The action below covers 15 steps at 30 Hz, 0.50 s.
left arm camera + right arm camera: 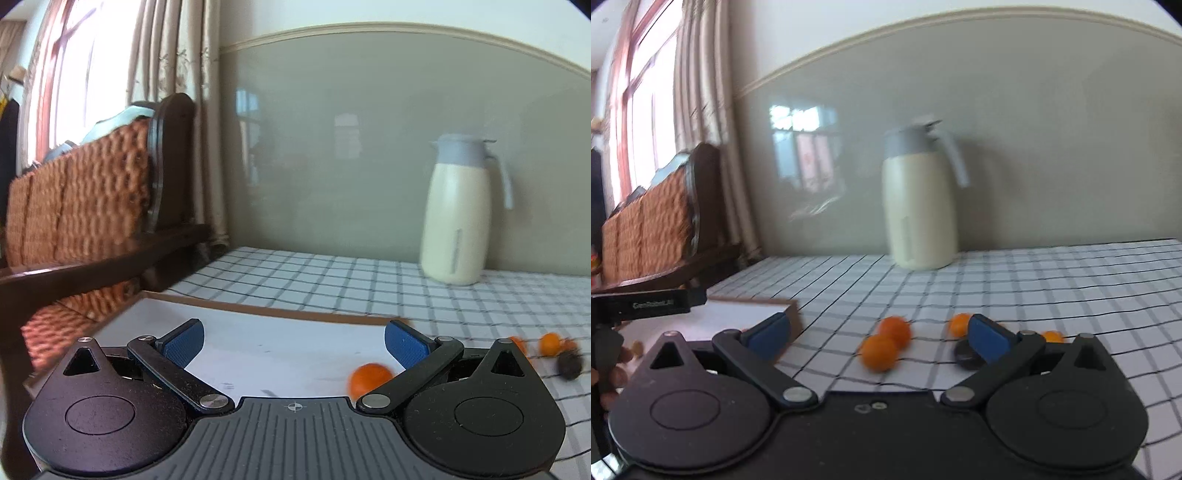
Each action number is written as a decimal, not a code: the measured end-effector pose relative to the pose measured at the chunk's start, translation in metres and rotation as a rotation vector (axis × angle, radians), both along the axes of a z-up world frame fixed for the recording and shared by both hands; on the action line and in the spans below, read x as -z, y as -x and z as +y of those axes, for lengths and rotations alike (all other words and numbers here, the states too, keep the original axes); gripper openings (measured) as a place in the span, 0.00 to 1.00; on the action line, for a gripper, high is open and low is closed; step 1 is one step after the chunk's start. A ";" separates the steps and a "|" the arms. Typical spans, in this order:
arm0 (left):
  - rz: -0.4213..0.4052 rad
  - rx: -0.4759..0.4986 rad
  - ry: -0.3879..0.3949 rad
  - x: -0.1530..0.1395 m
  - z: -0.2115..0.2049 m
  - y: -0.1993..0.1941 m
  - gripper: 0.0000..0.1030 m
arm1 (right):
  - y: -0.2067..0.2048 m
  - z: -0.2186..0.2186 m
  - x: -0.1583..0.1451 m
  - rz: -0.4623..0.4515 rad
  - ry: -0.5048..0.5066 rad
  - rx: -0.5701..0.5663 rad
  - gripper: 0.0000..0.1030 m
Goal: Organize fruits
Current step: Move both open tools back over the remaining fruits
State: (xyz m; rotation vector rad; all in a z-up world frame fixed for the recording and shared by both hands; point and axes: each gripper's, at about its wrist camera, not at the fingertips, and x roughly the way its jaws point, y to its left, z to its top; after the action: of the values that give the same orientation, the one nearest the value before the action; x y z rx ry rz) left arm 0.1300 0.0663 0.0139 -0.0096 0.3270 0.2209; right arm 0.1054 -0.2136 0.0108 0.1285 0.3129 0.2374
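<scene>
Two hand-held grippers hung spread and empty over a checked table with small orange fruits.

At the table's left edge lay a shallow brown-rimmed tray with a white floor (207, 303); the left hand-held gripper (293, 341) hovered over it, blue pads wide apart, holding nothing. One small round orange fruit (367, 380) sat on the tray floor near its right corner. On the white black-gridded tablecloth (1034, 280), just right of the tray, the right hand-held gripper (877, 334) was likewise spread and empty above a pair of touching orange fruits (886, 347), another orange fruit (958, 324), a dark round fruit (966, 356) and a further orange fruit (1052, 336). A cream jug with a grey lid and handle (918, 199) stood near the table's far edge.
</scene>
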 end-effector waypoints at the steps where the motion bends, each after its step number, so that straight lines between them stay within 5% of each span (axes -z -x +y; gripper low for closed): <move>1: -0.001 0.012 0.017 -0.002 -0.004 -0.001 1.00 | 0.003 -0.005 0.000 -0.010 -0.009 0.018 0.94; 15: 0.015 0.213 0.000 0.005 -0.086 0.002 1.00 | 0.004 -0.055 -0.001 0.050 -0.040 0.179 0.94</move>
State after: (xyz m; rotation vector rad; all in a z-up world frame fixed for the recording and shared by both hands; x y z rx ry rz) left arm 0.1282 -0.0201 0.0092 0.0270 0.3406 0.0102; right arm 0.1011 -0.2686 0.0119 0.2009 0.3443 0.0629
